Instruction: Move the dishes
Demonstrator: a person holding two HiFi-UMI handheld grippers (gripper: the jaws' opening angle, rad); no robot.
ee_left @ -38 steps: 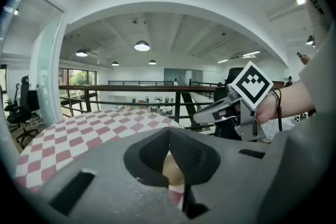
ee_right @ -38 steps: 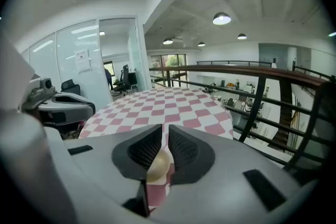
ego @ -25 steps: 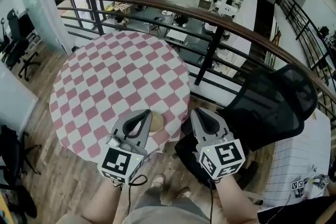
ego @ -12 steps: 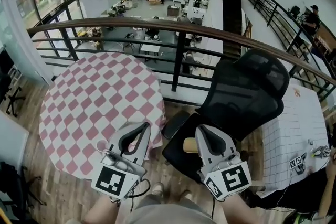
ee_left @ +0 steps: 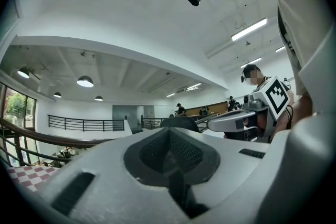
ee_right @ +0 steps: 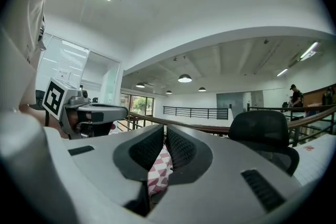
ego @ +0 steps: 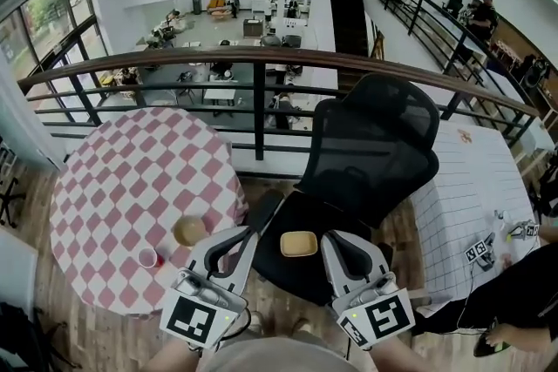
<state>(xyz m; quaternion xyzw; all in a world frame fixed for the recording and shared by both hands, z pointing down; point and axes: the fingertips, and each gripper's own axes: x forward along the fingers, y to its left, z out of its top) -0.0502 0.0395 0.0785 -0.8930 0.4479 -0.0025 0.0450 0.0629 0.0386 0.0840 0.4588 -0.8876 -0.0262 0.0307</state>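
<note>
A tan bowl [ego: 189, 231] and a small red cup [ego: 147, 258] stand near the front edge of the round table [ego: 131, 179] with the pink checked cloth. A tan square dish [ego: 299, 244] lies on the seat of the black office chair [ego: 377, 154]. My left gripper [ego: 245, 233] hovers between the bowl and the dish, jaws shut and empty [ee_left: 169, 136]. My right gripper [ego: 330, 239] is just right of the dish, jaws shut to a thin slit [ee_right: 164, 139], through which pink check shows. Neither touches a dish.
A brown-topped railing [ego: 261, 58] runs behind the table and chair, with a drop to a lower floor beyond. A white gridded table [ego: 471, 187] stands at the right. People stand far right by the walkway. The floor is wood.
The view and both grippers have swung right, from over the checked table to the black chair. The dish on the seat, the bowl and the red cup have come into sight.
</note>
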